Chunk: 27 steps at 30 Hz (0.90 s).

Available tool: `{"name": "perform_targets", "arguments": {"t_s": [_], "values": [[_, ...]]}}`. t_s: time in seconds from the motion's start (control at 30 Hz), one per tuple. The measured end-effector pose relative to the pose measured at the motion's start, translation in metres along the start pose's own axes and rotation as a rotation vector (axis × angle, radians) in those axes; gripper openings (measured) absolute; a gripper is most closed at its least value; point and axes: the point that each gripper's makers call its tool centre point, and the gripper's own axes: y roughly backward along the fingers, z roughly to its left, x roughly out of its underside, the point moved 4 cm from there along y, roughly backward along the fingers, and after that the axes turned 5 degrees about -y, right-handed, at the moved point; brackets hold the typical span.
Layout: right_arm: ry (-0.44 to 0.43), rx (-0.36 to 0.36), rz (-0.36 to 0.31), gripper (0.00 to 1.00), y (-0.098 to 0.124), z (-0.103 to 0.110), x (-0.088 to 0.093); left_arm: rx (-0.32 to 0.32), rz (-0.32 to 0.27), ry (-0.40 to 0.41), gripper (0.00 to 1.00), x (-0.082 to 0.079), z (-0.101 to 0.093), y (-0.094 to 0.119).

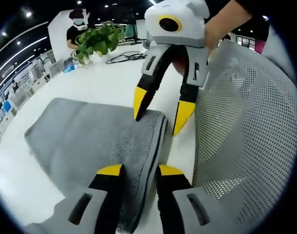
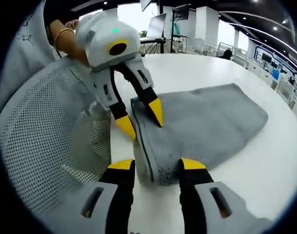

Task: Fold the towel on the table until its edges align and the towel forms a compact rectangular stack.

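Observation:
A grey towel lies folded on the white table, its thick folded edge on the side nearest the chair. My left gripper is open, one jaw on each side of that edge at one corner. My right gripper comes down from above, open, straddling the same edge at the other corner. In the right gripper view the towel spreads away to the right, my right gripper stands astride its edge, and the left gripper does the same farther along. A hand holds each gripper.
A white mesh chair back stands close against the table edge beside the towel, also seen as the chair back. A potted plant and a black cable sit at the far side. Bare table surrounds the towel.

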Motion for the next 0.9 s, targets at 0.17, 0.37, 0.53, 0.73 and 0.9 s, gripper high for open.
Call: {"name": "perform_targets", "arguments": {"t_s": [0.17,0.37,0.53,0.73,0.9], "values": [[0.187,-0.001,0.087,0.35,-0.005,0.002,0.006,-0.003,0.022,-0.003,0.25,-0.001,0.001,-0.001],[0.154,0.033,0.064,0.21,-0.003,-0.008,0.001,0.007,0.028,0.016,0.18,0.0,0.008,-0.001],[0.176,0.059,0.091,0.12,-0.004,-0.011,0.0,-0.001,0.014,0.003,0.11,0.0,0.01,-0.001],[0.011,0.049,0.122,0.07,-0.003,-0.019,-0.004,0.019,0.012,0.024,0.1,-0.001,0.012,-0.001],[-0.007,0.053,0.102,0.07,0.001,-0.019,-0.006,0.019,0.032,-0.03,0.14,-0.003,0.007,0.0]]}}
